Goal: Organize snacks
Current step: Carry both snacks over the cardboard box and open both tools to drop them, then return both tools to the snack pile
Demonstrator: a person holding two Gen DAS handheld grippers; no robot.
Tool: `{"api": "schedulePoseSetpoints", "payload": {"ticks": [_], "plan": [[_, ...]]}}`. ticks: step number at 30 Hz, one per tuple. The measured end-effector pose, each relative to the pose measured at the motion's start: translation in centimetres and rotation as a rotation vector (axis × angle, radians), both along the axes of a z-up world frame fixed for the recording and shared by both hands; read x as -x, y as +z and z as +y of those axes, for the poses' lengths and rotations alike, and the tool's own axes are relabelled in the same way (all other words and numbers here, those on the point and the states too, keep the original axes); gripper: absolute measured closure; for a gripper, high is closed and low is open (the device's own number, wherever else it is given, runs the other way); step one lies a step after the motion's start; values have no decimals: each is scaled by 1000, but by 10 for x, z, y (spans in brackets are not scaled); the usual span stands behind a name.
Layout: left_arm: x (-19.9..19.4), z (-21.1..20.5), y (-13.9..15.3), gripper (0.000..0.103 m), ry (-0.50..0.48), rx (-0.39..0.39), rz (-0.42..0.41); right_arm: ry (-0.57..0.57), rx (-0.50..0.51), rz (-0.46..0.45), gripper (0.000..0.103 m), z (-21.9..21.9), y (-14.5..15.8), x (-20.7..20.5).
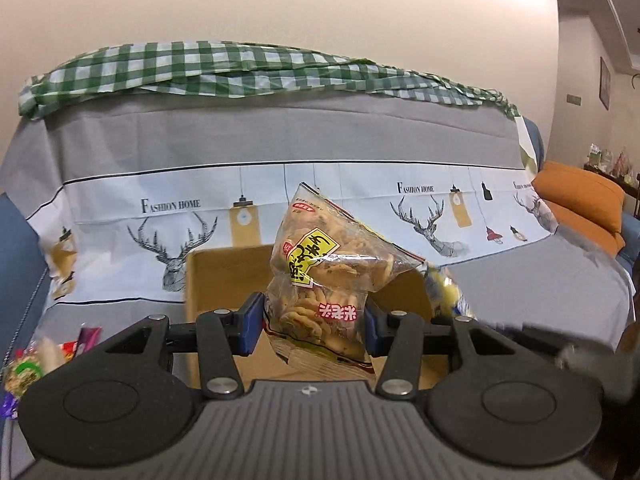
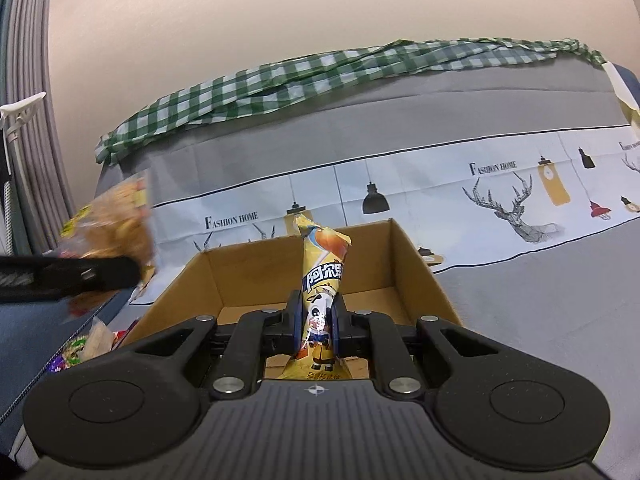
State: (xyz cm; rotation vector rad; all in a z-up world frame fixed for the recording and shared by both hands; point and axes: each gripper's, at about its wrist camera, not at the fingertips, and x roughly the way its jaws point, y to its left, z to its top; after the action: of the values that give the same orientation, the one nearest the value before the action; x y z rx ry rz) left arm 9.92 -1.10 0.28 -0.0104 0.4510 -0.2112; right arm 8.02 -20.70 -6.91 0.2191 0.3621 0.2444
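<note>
Closest to me, the left gripper (image 1: 314, 322) is clamped on a clear bag of rice crackers (image 1: 320, 276), its blue pads pinching the lower third while the rest stands up and leans right. That bag looks light and puffy, and I'd guess the crackers inside are brittle; the film is slick and crinkly, so a hold low on the body, where the contents back the plastic, seems safer than the thin top seam. The right gripper (image 2: 316, 320) is squeezed almost shut around a slim yellow candy packet (image 2: 320, 280), gripped near its middle with the crimped tip pointing up. That one seems stiffer and narrow, light too, and likely to slide if held loosely. Both snacks hang over the open cardboard box (image 2: 416, 264), which sits on the grey cloth-covered sofa (image 2: 520, 320). More loose snacks (image 1: 28, 364) lie off to the left of the box. Beyond, a green checked cloth (image 1: 200, 68) drapes along the sofa back
</note>
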Motion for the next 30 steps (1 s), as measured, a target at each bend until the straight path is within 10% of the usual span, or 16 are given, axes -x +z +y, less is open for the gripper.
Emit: {"api": "schedulePoseSetpoints", "payload": {"ticks": [3,7,15,25,30], "plan": [[-14,-5,11,38,29,41,7,-6,1,1,84,0,0,1],[-10,-3,23,25,17,79,-38,-51,32,-5,39,3,1,3],[44,27,1,27,4,61,-107,-65,63,-29,39,7,1,9],[75,125,-48,78,51,11,28,-65,105,-61,41,17,8,26],[71,180,-65,81,62,-27,56,-37,115,-66,53,31,18,39]]}}
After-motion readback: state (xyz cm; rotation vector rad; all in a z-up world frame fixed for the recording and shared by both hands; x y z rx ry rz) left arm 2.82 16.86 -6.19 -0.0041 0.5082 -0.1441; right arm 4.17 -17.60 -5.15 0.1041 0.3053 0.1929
